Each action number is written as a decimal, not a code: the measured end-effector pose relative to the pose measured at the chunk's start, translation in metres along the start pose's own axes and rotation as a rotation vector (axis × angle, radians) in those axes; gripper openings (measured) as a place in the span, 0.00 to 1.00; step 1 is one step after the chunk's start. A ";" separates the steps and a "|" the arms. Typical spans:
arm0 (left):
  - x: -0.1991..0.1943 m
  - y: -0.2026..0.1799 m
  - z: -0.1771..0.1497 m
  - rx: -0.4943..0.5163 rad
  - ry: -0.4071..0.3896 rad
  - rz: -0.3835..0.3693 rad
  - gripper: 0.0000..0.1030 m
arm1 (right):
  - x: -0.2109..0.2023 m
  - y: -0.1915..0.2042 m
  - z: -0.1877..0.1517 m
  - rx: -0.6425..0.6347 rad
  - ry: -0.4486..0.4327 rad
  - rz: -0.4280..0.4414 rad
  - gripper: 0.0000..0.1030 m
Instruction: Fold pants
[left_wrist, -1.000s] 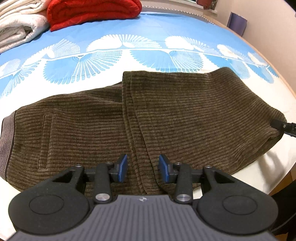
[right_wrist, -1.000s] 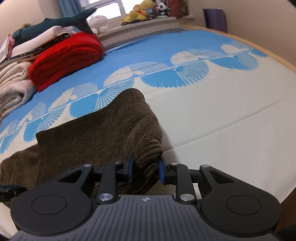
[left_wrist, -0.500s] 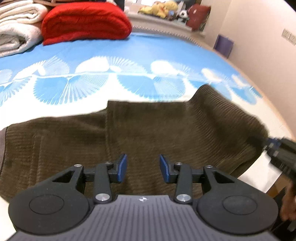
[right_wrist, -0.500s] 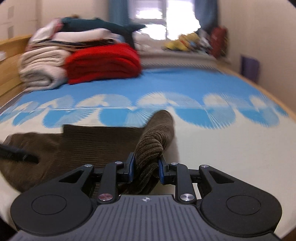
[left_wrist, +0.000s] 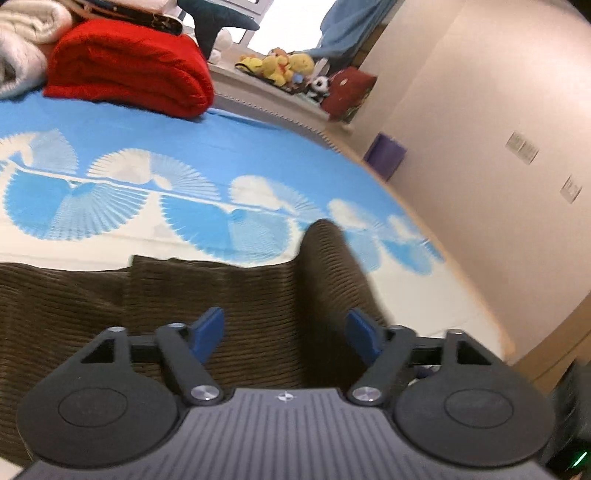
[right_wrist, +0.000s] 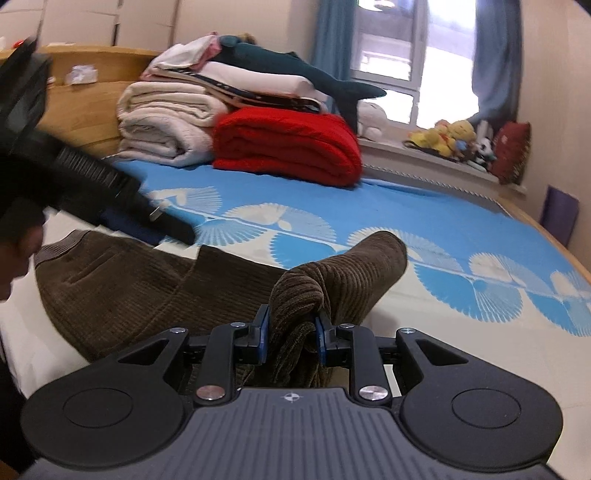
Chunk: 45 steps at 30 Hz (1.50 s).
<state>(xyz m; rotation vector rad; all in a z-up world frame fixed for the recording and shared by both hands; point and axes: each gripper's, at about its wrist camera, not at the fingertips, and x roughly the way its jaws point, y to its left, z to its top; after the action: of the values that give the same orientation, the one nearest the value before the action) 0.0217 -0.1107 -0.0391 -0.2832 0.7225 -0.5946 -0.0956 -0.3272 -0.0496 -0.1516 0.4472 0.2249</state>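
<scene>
My left tool (left_wrist: 286, 330) has its jaws opening, the blue pads (left_wrist: 207, 328) wide apart above the brown corduroy pants (left_wrist: 184, 295) with nothing pinched between them; the cloth I see in the gap lies below on the bed. My right tool (right_wrist: 291, 328) is clenched on a bunched fold of the pants (right_wrist: 303, 295), both pads pressed into the ribbed fabric, which rises out of the jaws as a rounded hump.

The pants lie spread across the near part of the bed (right_wrist: 461, 229), on its blue sheet with white fan shapes. From the right wrist view I can make out a waistband and a pocket slit at the left end, but the near edge is cut off behind the tool body. From the left wrist view the garment runs out of frame on the left, and the lifted fold is smeared, so I cannot tell where its edge ends.

A dark blurred shape (right_wrist: 55, 177) crosses the left of the right wrist view; I take it for the left tool seen side-on, too blurred to read. Far back sit a folded red blanket (right_wrist: 288, 147), a stack of pale bedding (right_wrist: 166, 122) and plush toys (right_wrist: 450, 138) on the sill, all soft
</scene>
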 end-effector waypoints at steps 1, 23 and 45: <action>0.002 0.001 0.002 -0.019 0.009 -0.027 0.82 | 0.000 0.005 0.000 -0.024 -0.003 0.008 0.24; 0.043 0.005 0.006 -0.060 0.103 -0.026 0.82 | -0.006 0.071 -0.004 -0.294 -0.018 0.176 0.24; 0.060 0.011 0.004 0.051 0.153 0.154 0.17 | -0.005 0.077 0.003 -0.308 0.033 0.166 0.24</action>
<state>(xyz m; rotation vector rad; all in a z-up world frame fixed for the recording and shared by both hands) 0.0647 -0.1376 -0.0736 -0.1341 0.8668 -0.4911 -0.1179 -0.2530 -0.0524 -0.4209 0.4567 0.4547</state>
